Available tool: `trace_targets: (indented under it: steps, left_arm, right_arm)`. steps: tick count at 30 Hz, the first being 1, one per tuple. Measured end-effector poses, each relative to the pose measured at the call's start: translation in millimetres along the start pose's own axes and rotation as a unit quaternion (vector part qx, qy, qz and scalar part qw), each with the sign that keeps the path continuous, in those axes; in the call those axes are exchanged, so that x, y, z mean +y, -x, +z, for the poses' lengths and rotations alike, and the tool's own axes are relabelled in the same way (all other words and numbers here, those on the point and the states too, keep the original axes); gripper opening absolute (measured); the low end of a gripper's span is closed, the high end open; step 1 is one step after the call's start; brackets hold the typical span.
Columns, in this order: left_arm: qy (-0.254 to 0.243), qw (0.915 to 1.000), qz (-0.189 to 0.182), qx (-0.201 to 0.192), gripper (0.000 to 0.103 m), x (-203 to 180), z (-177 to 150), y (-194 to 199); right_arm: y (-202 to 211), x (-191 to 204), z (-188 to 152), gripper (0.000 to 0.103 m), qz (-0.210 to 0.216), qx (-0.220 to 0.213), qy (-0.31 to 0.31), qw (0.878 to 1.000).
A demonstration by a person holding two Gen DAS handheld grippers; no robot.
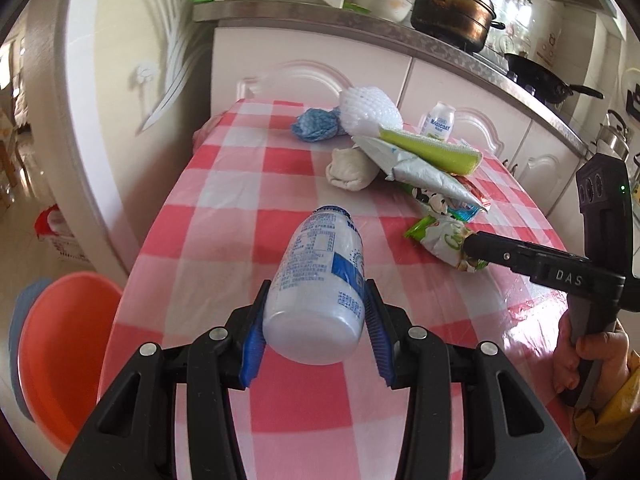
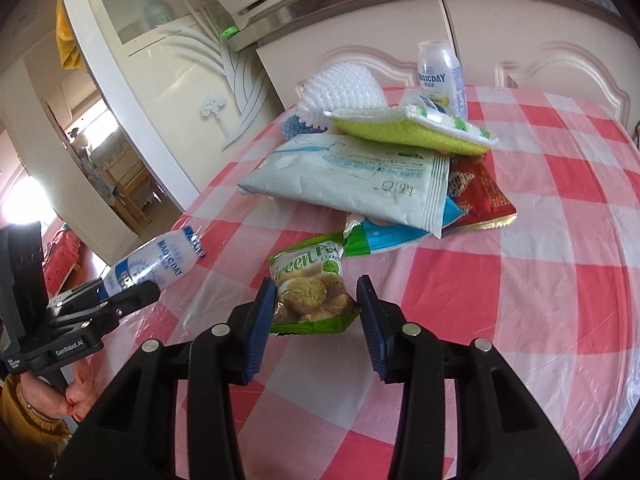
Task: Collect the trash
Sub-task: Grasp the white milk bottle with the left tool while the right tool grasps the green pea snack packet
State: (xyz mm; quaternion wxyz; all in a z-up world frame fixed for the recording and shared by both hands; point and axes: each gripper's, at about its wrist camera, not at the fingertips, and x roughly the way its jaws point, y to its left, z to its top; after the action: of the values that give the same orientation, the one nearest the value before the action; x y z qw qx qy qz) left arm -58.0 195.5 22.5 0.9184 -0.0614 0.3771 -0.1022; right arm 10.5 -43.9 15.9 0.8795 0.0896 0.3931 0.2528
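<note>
Left wrist view: left gripper point(image 1: 314, 312) pinching white bottle point(image 1: 316, 276) by its base, both blue pads pressed to its sides, cap end pointing ahead beyond the fingertips, lifted above checked tablecloth point(image 1: 248, 184).

Right wrist view: right gripper point(image 2: 316, 312) closing around cookie packet point(image 2: 310, 284), packet lying between the fingers, touching the left pad, small gap beside the right pad.
</note>
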Motion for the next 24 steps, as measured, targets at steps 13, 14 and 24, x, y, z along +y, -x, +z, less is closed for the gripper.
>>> trace_targets:
  steps: [13,14,24]
  left_arm:
    - [0.023,0.9994,-0.017,-0.018,0.046,12,-19,31]
    - [0.026,0.9993,-0.018,-0.019,0.046,14,-19,32]
    - [0.048,0.9983,-0.026,-0.020,0.045,29,-29,37]
  right_arm:
    - [-1,25,-15,0.050,-0.056,0.028,0.059,0.996]
    - [-1,27,-14,0.054,-0.067,0.027,0.066,0.995]
    - [-17,36,-8,0.058,-0.102,0.047,0.096,0.989]
